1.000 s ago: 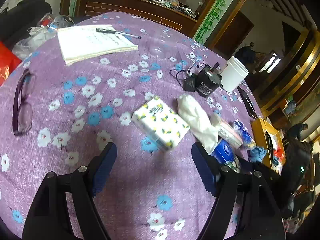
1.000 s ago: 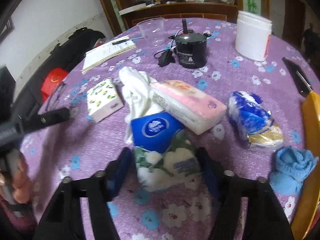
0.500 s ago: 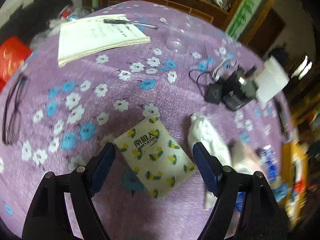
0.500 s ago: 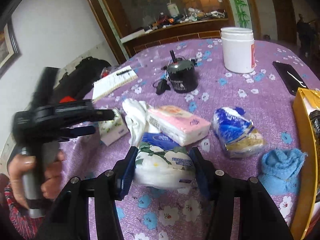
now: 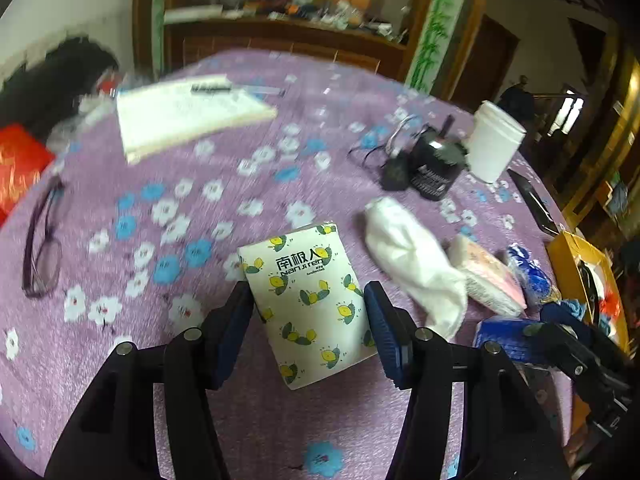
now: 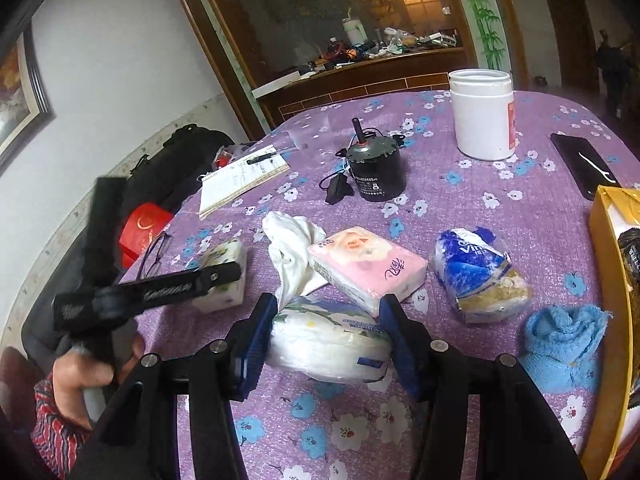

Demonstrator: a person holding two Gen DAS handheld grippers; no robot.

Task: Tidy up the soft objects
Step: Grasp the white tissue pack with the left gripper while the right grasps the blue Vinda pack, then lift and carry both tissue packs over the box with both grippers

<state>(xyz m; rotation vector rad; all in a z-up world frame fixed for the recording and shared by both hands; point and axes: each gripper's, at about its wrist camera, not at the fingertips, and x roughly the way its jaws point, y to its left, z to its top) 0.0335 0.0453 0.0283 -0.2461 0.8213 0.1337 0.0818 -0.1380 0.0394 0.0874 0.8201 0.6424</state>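
Observation:
A white tissue pack with a lemon print lies on the purple flowered tablecloth. My left gripper straddles it; its jaws are closing and the blue pads touch the pack's two long sides. My right gripper is shut on a white floral tissue pack, held just above the cloth. Behind that pack lie a pink tissue pack, a white cloth, a crumpled blue-and-white tissue pack and a blue towel. A blue tissue pack shows only in the left wrist view.
A black motor with a cord, a white jar and a dark phone stand farther back. A yellow box is at the right edge. A notebook with a pen, glasses and a red packet lie left.
My left gripper came over the lemon pack and narrowed onto its sides. My right gripper rose with the floral pack, off the blue pack it leaned on.

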